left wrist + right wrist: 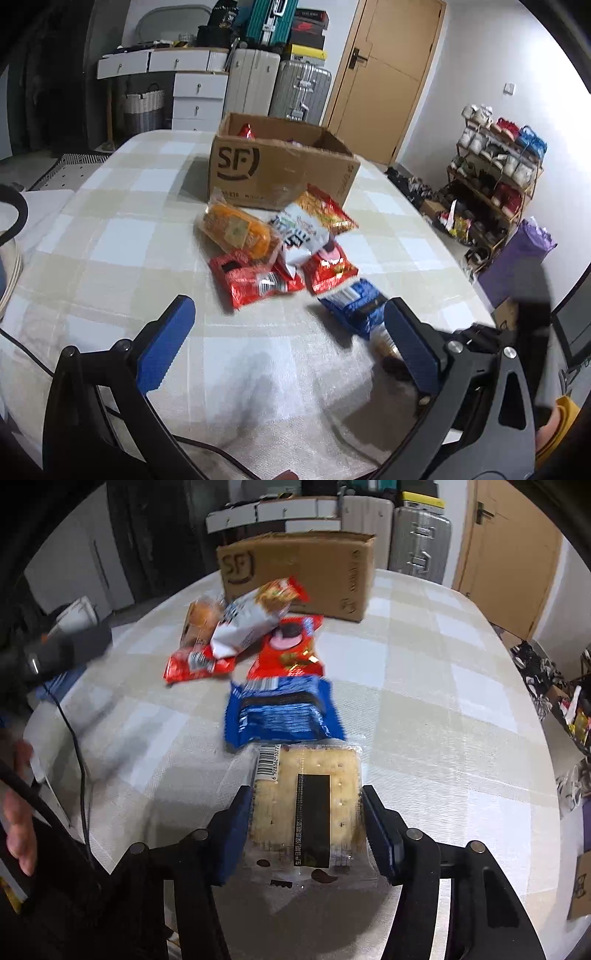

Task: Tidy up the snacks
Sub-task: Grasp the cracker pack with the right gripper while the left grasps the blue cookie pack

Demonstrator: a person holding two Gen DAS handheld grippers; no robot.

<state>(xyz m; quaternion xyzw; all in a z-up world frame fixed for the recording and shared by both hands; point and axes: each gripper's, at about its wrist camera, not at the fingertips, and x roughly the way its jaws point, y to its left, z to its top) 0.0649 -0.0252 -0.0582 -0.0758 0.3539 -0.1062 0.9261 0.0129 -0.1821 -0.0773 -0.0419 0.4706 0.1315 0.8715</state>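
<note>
Snacks [280,247] lay heaped on checked desk [110,236] in front of open cardboard box [273,173] — orange, white, red packets, blue packet [282,710] nearest. Right gripper [306,827] fingers sat against both sides of clear cracker pack [306,797], clamped on it. Left gripper [288,347] fingers stood wide apart, empty — above bare cloth near blue packet.

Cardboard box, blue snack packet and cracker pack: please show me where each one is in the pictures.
cardboard box [258,173]: left wrist view, front wall beside the printed logo.
blue snack packet [282,714]: right wrist view, middle of the wrapper.
cracker pack [314,797]: right wrist view, dark label strip at its middle.
</note>
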